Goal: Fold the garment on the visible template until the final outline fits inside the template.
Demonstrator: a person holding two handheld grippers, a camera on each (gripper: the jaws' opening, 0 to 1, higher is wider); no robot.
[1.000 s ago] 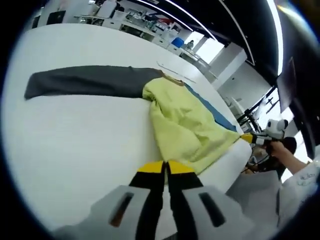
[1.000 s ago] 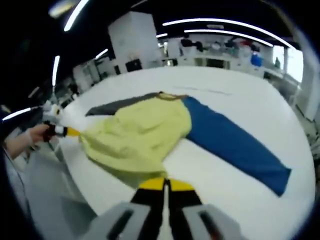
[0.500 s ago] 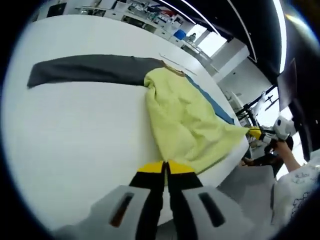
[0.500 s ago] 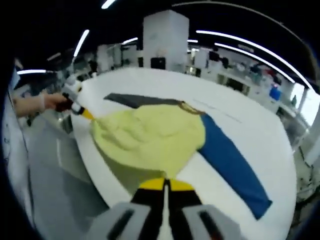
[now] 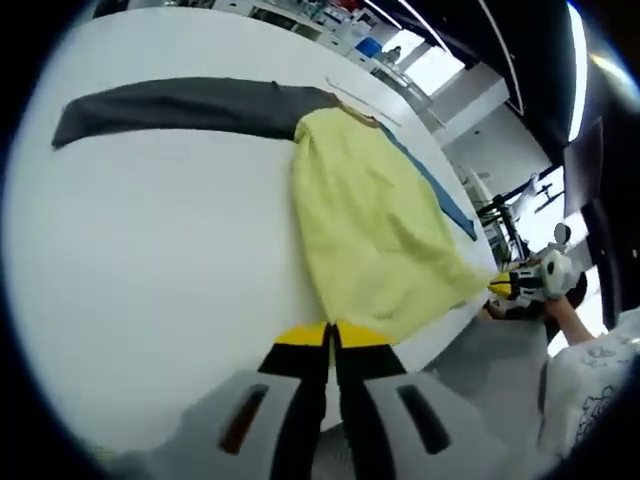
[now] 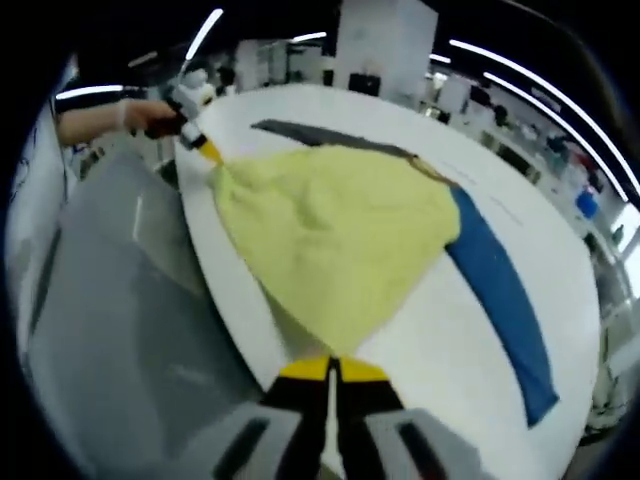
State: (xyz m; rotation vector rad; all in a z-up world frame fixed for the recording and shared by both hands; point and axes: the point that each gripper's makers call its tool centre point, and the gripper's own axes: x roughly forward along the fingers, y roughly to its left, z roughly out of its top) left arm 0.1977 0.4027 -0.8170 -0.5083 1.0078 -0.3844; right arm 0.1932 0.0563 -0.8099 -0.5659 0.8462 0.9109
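Garment [image 5: 375, 225] hem is pinched in both our tongs, left gripper [image 5: 331, 338] and right gripper [image 6: 331, 371], each clamped on a bottom corner at the tabletop [image 5: 150, 280] near edge. It seems light, limp cloth; corner grips should suit.

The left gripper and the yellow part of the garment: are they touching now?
Touching. In the left gripper view, the left gripper has its jaws shut on the hem of the yellow body, and the cloth runs taut from the tips.
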